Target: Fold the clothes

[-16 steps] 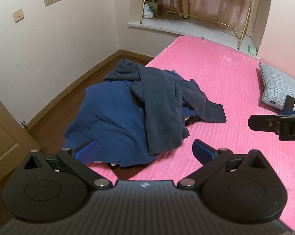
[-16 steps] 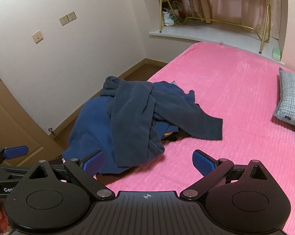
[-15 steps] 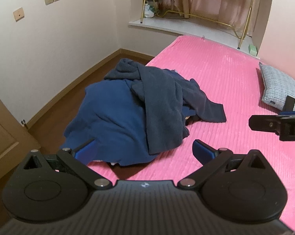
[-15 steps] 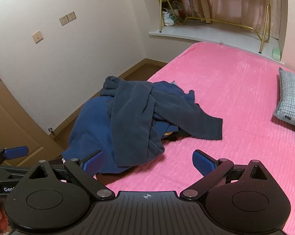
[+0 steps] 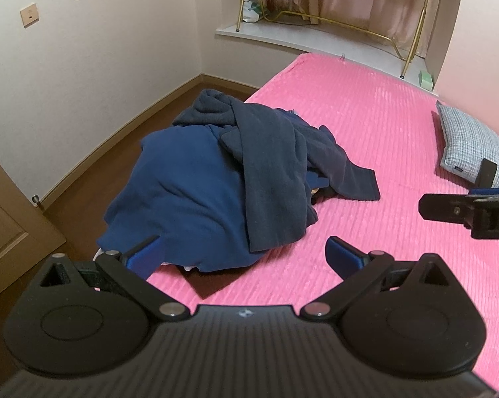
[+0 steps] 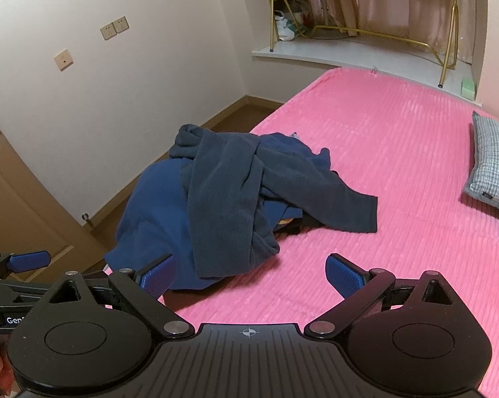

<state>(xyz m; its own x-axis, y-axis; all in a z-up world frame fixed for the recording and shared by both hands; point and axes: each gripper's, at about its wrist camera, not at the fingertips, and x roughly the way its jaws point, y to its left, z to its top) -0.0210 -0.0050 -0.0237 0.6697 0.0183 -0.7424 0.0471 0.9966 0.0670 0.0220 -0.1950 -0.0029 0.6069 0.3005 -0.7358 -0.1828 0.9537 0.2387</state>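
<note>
- The left tool (image 5: 243,255) and right tool (image 6: 249,273) are both gaping wide, gripping nothing.
- The clothes (image 5: 216,179) are lying heaped at the pink bed's (image 5: 365,126) left edge, ahead of both tools.

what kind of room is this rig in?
Most likely a home bedroom: a bed with a pink ribbed cover, a checked pillow at its far side, and a gold clothes rack on the window ledge. Dark blue clothes lie heaped on the bed.

Both wrist views near, angled down over bed (image 5: 365,106), sharing clothes pile (image 6: 223,199).
</note>
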